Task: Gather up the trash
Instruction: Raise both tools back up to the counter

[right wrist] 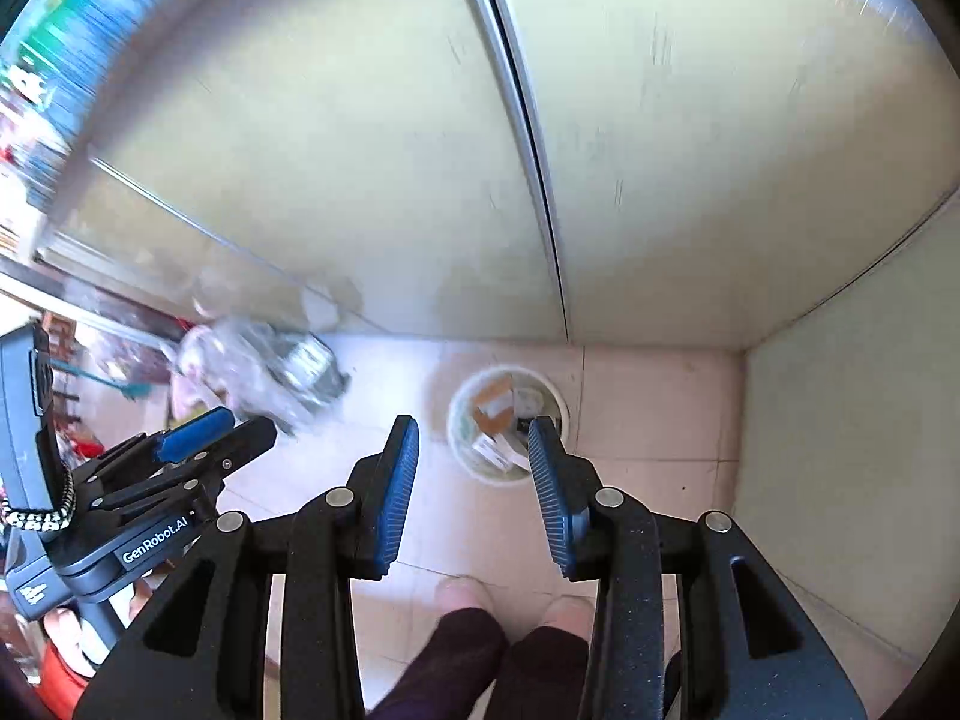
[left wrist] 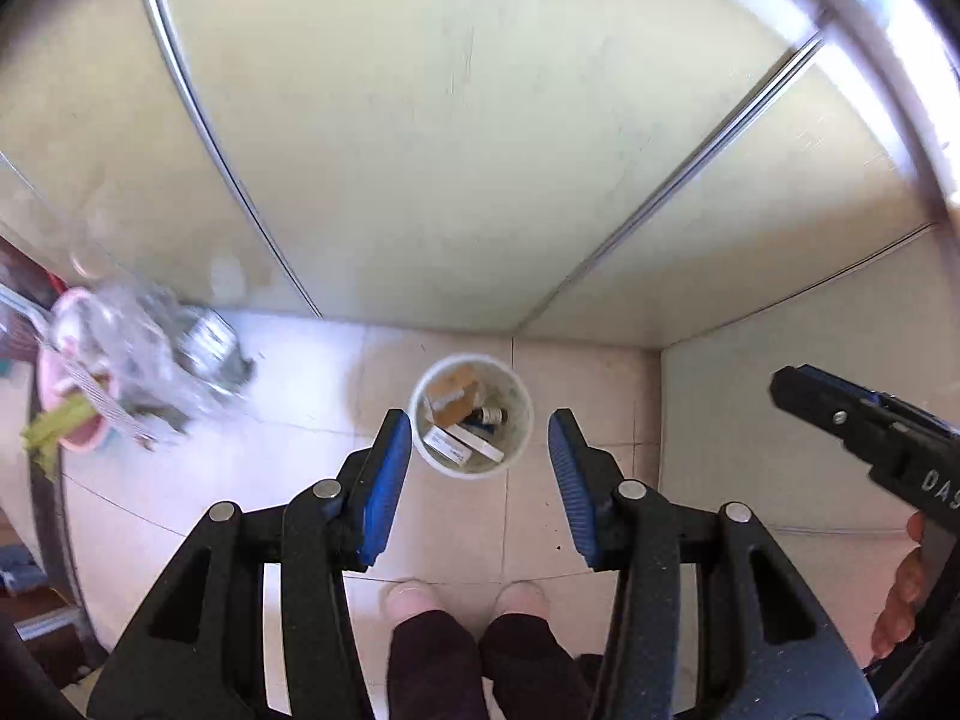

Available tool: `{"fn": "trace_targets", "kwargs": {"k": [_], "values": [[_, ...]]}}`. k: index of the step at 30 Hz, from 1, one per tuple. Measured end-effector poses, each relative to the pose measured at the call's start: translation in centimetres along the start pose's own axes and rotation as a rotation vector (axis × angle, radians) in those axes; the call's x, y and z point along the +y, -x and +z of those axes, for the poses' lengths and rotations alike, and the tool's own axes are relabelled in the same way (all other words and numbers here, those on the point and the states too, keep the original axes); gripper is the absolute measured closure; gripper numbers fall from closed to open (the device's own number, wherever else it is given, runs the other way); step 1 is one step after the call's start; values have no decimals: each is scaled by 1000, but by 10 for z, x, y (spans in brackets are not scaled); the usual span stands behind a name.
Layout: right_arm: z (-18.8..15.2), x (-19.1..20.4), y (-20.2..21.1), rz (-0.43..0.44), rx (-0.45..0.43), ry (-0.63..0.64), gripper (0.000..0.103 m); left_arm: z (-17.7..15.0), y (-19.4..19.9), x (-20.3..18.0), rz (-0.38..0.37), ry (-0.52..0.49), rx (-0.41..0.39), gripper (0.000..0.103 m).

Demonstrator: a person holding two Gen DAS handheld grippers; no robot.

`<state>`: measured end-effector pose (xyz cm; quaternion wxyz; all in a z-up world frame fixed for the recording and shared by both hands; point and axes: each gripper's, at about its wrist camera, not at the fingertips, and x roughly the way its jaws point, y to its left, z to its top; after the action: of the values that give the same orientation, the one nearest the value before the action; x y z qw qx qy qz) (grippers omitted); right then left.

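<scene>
A white round trash bin (left wrist: 471, 414) stands on the tiled floor by the cabinet doors. It holds small boxes, brown card and a small bottle. It also shows in the right wrist view (right wrist: 507, 423). My left gripper (left wrist: 480, 438) is open and empty, held high above the bin, its fingers framing it. My right gripper (right wrist: 474, 447) is open and empty, also above the bin, a little to its left. The left gripper also shows in the right wrist view (right wrist: 198, 432), and the right gripper at the edge of the left wrist view (left wrist: 864, 420).
A crumpled clear plastic bag with a can (left wrist: 156, 354) lies on the floor to the left, over a pink basin (left wrist: 66, 414). Pale cabinet doors (left wrist: 450, 150) rise behind the bin. A wall (right wrist: 852, 450) closes the right side. The person's feet (left wrist: 468, 600) are below.
</scene>
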<state>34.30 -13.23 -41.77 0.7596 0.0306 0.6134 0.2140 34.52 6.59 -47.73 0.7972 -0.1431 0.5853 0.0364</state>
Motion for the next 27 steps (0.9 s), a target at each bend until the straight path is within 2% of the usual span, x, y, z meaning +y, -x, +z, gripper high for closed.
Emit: {"fn": "trace_targets", "kwargs": {"k": [5, 10, 16, 21, 27], "values": [[12, 29, 102, -10, -107, -9, 68, 20, 107, -9, 20, -17, -99, 56], [17, 51, 177, -28, -212, -14, 68, 35, 202, -11, 25, -32, -200, 56], [21, 74, 246, -50, -337, -21, 68, 49, 281, -8, 2, -60, -307, 56], [32, 85, 279, -57, -403, -43, 64, 63, 318, -11, 0, -75, -363, 55], [57, 84, 302, -75, -452, -35, 64, 92, 335, -21, -18, -89, -388, 48]]}}
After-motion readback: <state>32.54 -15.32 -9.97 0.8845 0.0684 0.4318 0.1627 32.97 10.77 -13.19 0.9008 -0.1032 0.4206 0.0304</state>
